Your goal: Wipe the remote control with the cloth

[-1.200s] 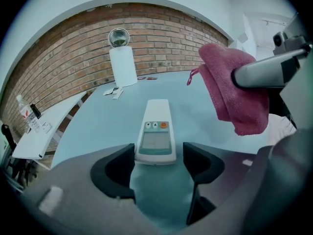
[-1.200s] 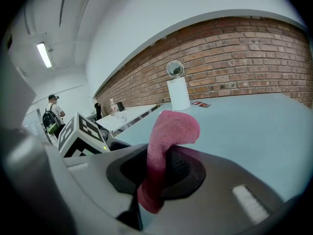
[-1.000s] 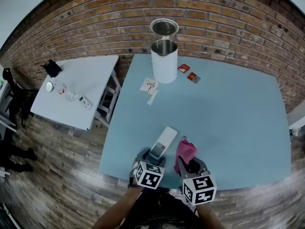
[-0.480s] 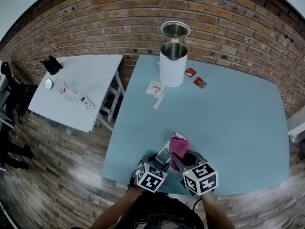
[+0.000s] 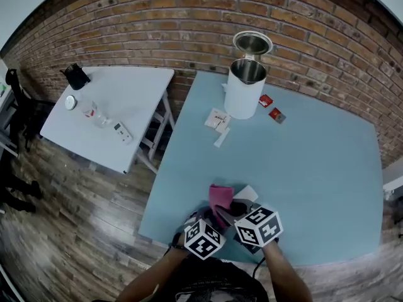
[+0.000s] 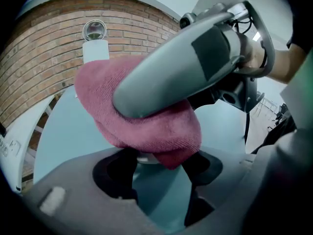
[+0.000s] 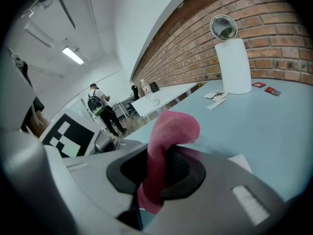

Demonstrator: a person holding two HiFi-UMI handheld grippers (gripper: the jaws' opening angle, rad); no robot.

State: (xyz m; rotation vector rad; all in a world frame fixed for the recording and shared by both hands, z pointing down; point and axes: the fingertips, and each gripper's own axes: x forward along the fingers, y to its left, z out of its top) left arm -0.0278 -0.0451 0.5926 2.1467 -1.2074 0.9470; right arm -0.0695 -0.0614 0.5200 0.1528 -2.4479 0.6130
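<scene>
Cloth (image 5: 220, 197) now over remote (image 5: 248, 193), blue table (image 5: 308, 162)

cloth (image 5: 220, 197) pink; remote control (image 5: 247, 194) white; table (image 5: 315, 162) light blue; wall (image 5: 189, 17) red brick; canister (image 5: 242, 99) white

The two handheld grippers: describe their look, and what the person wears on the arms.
The left gripper and right gripper have smooth grey plastic bodies with black pads at the jaws. Each carries a cube with black-and-white square markers. A black cable trails from the right one. The person wears a dark short-sleeved top; the forearms are uncovered.
</scene>
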